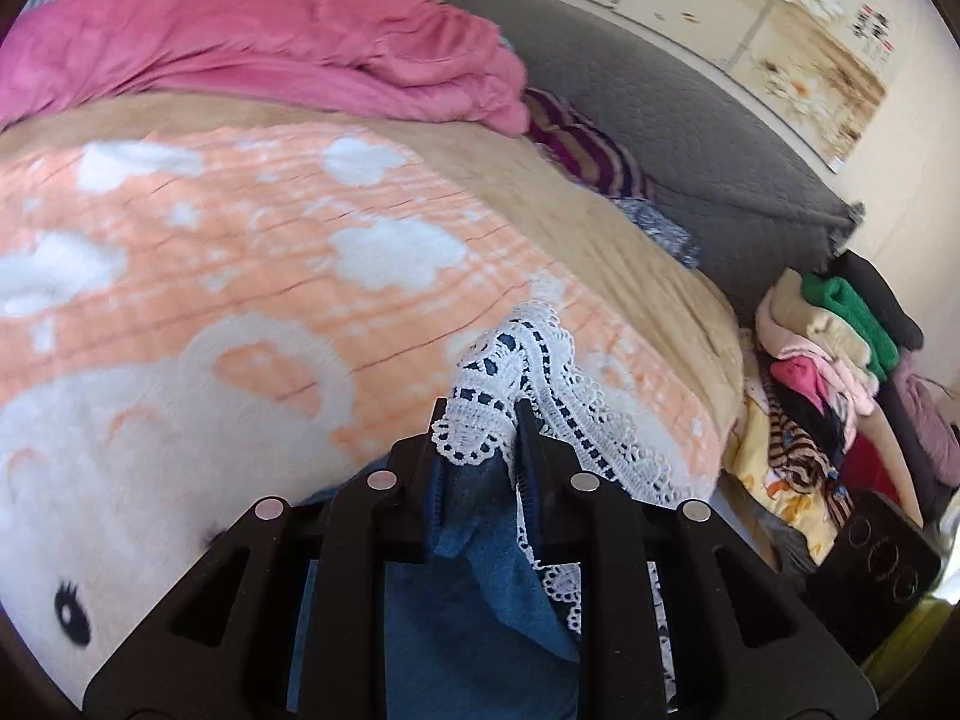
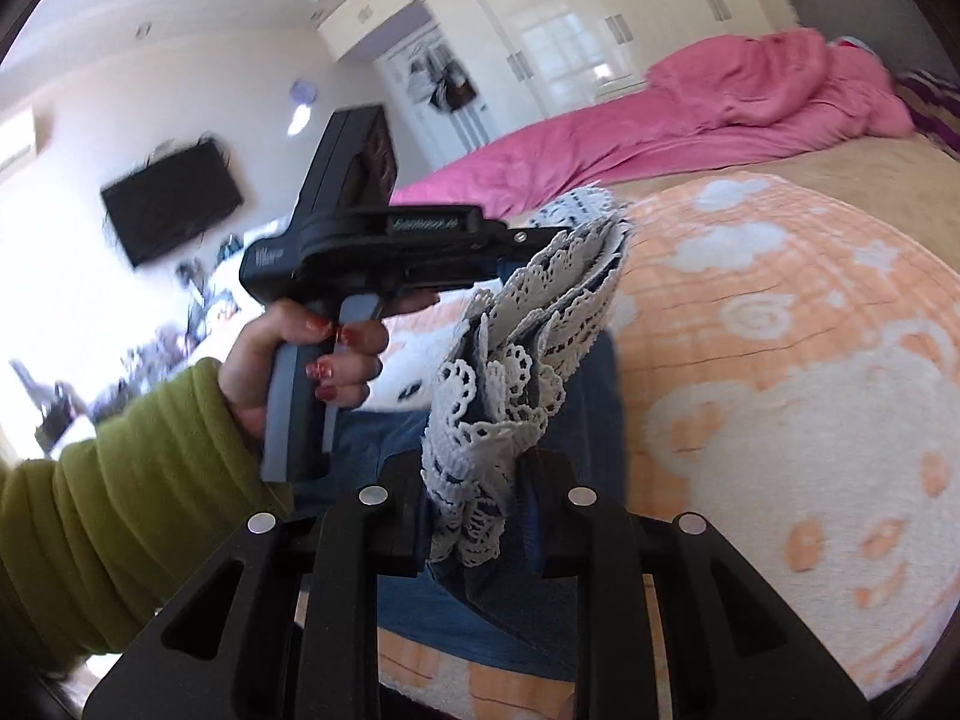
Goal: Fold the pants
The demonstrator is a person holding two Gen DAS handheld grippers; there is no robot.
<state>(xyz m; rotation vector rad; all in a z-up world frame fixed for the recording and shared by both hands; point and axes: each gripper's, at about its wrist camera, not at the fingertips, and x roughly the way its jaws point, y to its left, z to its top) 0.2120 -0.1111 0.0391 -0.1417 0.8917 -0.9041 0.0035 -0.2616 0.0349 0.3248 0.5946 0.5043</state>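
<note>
The pants are blue denim (image 1: 480, 612) with a white lace hem (image 1: 528, 360). My left gripper (image 1: 480, 426) is shut on the lace hem and holds it above the bed. My right gripper (image 2: 474, 468) is shut on another bunch of the lace hem (image 2: 510, 384), with denim (image 2: 480, 612) hanging under it. In the right wrist view the left gripper (image 2: 558, 240) shows from the side, held by a hand with red nails, its tip in the same lace. The two held ends are close together.
The bed has an orange and white blanket (image 1: 240, 276) over a tan cover. A pink duvet (image 1: 270, 54) lies at the far side. A grey headboard (image 1: 690, 120) and a pile of clothes (image 1: 834, 348) stand at the right. A wall TV (image 2: 174, 198) hangs at the left.
</note>
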